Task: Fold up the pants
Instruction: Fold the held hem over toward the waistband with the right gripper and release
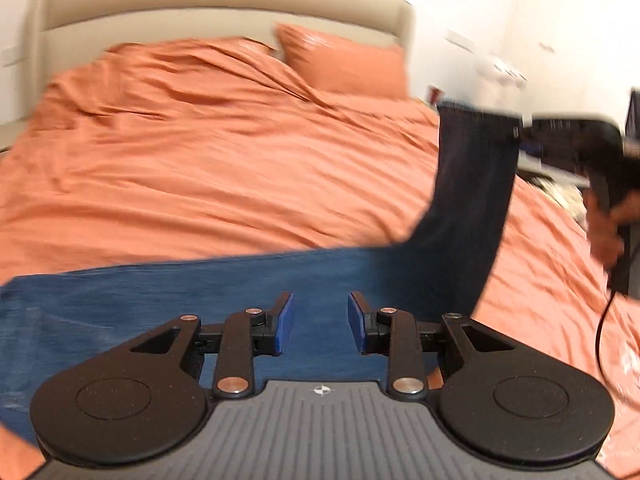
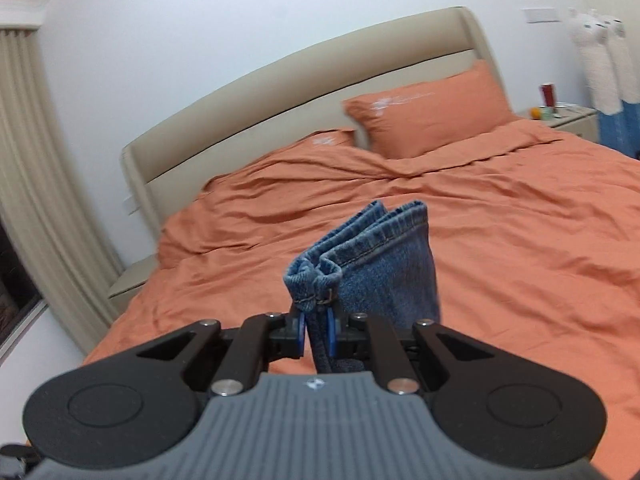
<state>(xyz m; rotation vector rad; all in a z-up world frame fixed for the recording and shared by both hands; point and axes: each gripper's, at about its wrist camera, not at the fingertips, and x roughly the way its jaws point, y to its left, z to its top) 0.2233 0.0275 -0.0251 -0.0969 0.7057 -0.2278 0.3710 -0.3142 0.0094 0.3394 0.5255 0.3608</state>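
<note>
Blue jeans (image 1: 160,300) lie across the orange bed in the left wrist view, waist end at the left. My left gripper (image 1: 321,320) is open and empty just above the jeans' middle. My right gripper (image 2: 316,330) is shut on the hem ends of the jeans legs (image 2: 384,264) and holds them raised above the bed. In the left wrist view the right gripper (image 1: 520,132) shows at the right, with the leg ends (image 1: 472,184) hanging down from it to the flat part.
The bed (image 2: 520,240) has a rumpled orange duvet, two orange pillows (image 2: 428,108) and a beige headboard (image 2: 280,92). A nightstand (image 2: 568,118) with small items stands at the far right. A curtain (image 2: 36,184) hangs at the left.
</note>
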